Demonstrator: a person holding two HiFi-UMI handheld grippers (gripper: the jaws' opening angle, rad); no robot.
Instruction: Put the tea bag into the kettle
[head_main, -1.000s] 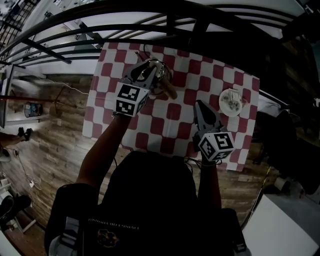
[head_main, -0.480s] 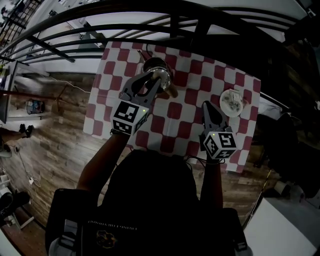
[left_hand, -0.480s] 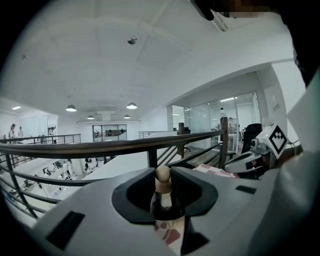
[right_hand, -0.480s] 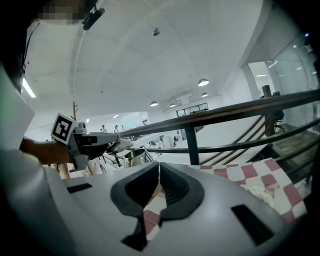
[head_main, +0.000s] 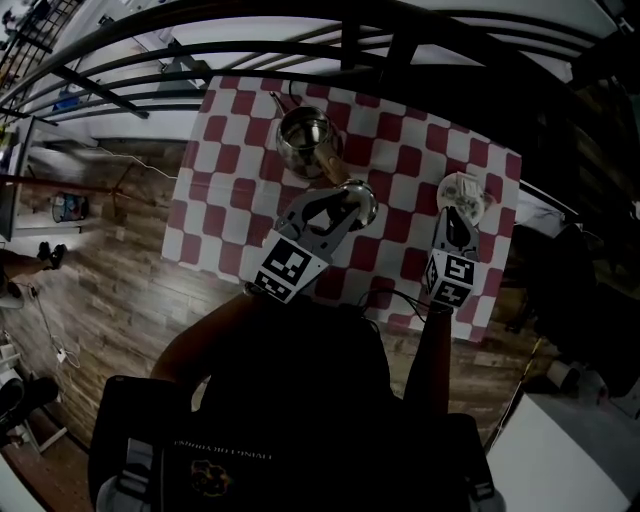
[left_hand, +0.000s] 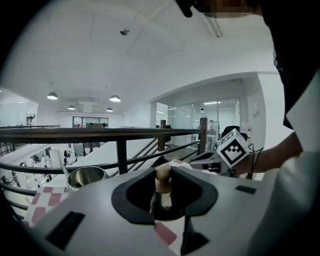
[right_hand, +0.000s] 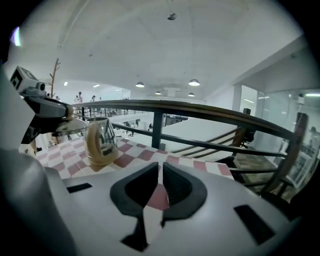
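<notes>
The kettle (head_main: 306, 140) stands uncovered at the far middle of the checked table (head_main: 220, 210), its pale handle pointing toward me. In the right gripper view the kettle (right_hand: 102, 142) shows at the left. My left gripper (head_main: 350, 200) is shut on the wooden knob (left_hand: 163, 176) of the kettle lid (head_main: 361, 192) and holds it above the table, right of the kettle. My right gripper (head_main: 456, 218) is shut with nothing in it, its tips at the near edge of the white dish (head_main: 466, 196) that holds the tea bag. The right gripper (right_hand: 160, 186) hovers over the cloth.
A dark railing (head_main: 300, 50) runs along the table's far side, with a drop behind it. Wood floor (head_main: 110, 280) lies to the left. A dark chair (head_main: 560, 270) stands to the right of the table.
The left gripper has lifted the lid off the kettle and carried it right and toward me. The right gripper has moved right and away, up to the white dish.
</notes>
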